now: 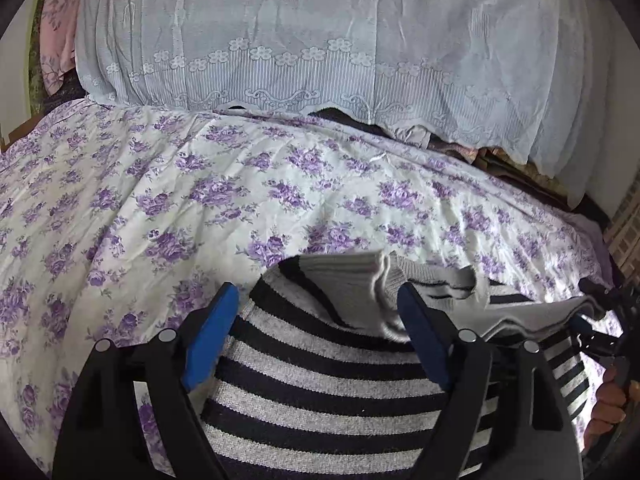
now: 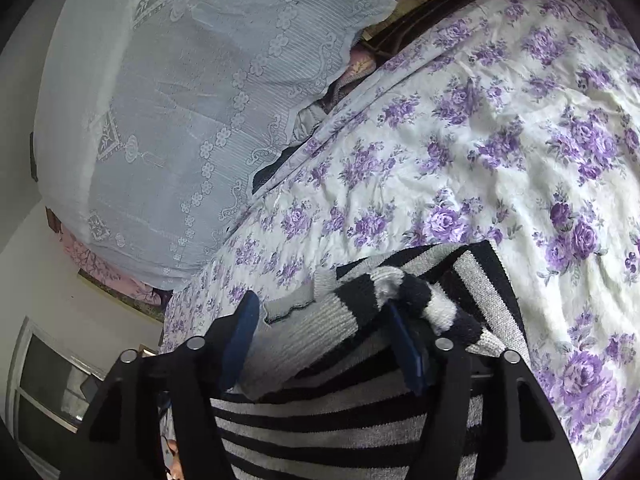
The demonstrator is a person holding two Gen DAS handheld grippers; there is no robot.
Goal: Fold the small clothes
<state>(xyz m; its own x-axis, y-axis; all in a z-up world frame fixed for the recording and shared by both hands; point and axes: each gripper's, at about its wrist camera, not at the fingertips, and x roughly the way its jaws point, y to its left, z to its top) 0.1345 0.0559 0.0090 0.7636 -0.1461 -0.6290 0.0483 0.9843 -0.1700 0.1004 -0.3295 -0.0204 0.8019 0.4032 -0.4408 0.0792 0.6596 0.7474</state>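
Note:
A black-and-grey striped knit sweater [image 1: 320, 372] lies bunched on the floral bedsheet [image 1: 160, 200]. My left gripper [image 1: 316, 300] hangs over it with its blue-padded jaws wide apart and nothing pinched; the grey ribbed hem [image 1: 352, 280] lies between the tips. In the right wrist view the same sweater [image 2: 320, 420] fills the lower middle. My right gripper [image 2: 320, 308] is open around a grey ribbed edge [image 2: 304, 328], and a striped sleeve [image 2: 420, 296] drapes over its right finger [image 2: 404, 344]. The right gripper also shows at the far right of the left wrist view [image 1: 592, 332].
A pile covered by a white lace cloth [image 1: 300, 40] stands along the bed's far side; it also shows in the right wrist view [image 2: 168, 100]. Pink floral fabric [image 1: 60, 28] lies at the far left. A window [image 2: 48, 380] is at the lower left.

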